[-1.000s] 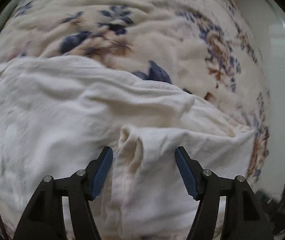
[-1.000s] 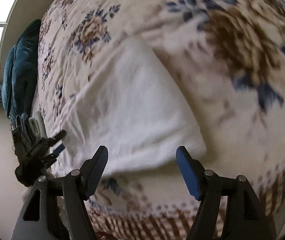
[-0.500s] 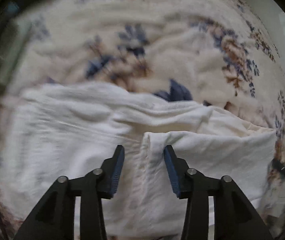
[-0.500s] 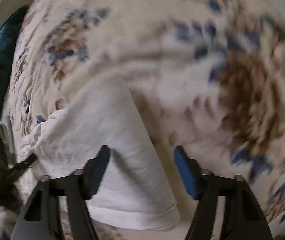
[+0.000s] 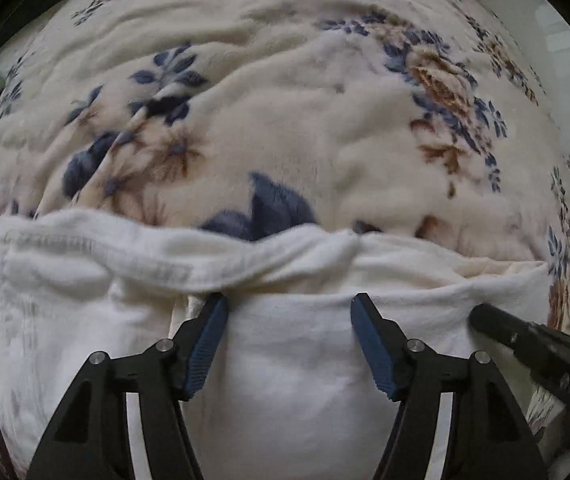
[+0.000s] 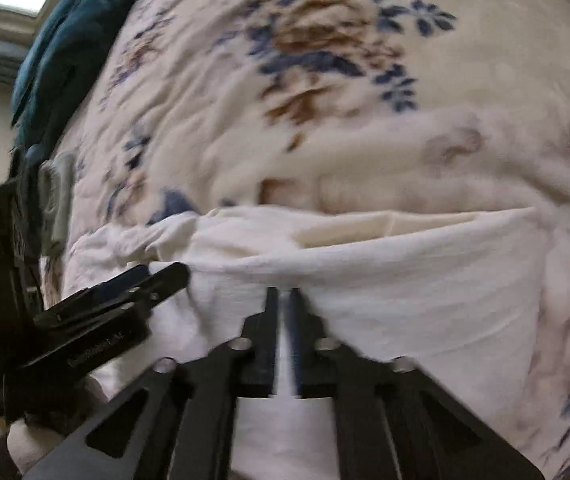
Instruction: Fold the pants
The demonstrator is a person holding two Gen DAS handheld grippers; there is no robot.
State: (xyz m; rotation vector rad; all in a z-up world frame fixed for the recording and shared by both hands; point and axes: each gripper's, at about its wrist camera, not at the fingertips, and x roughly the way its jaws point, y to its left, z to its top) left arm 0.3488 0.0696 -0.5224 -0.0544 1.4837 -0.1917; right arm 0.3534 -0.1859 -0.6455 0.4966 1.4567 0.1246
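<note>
The white pants [image 5: 293,360] lie folded on a floral blanket [image 5: 285,100], with the elastic waistband [image 5: 85,244] along the far edge at the left. My left gripper [image 5: 289,312] is open, its blue pads on either side of a folded layer. The right gripper's finger [image 5: 525,340] reaches in at the right of this view. In the right wrist view my right gripper [image 6: 283,300] is shut on a fold of the pants [image 6: 405,280]. The left gripper [image 6: 125,296] shows there at the left, resting on the cloth.
The floral blanket [image 6: 325,80] covers the bed beyond the pants. A dark teal cloth [image 6: 65,40] lies at the far left of the bed. A pale wall [image 5: 565,60] is on the right in the left wrist view.
My right gripper has come down over the pants and shut on a fold. My left gripper narrowed half a second ago and has opened wide again. Both grippers now sit close together.
</note>
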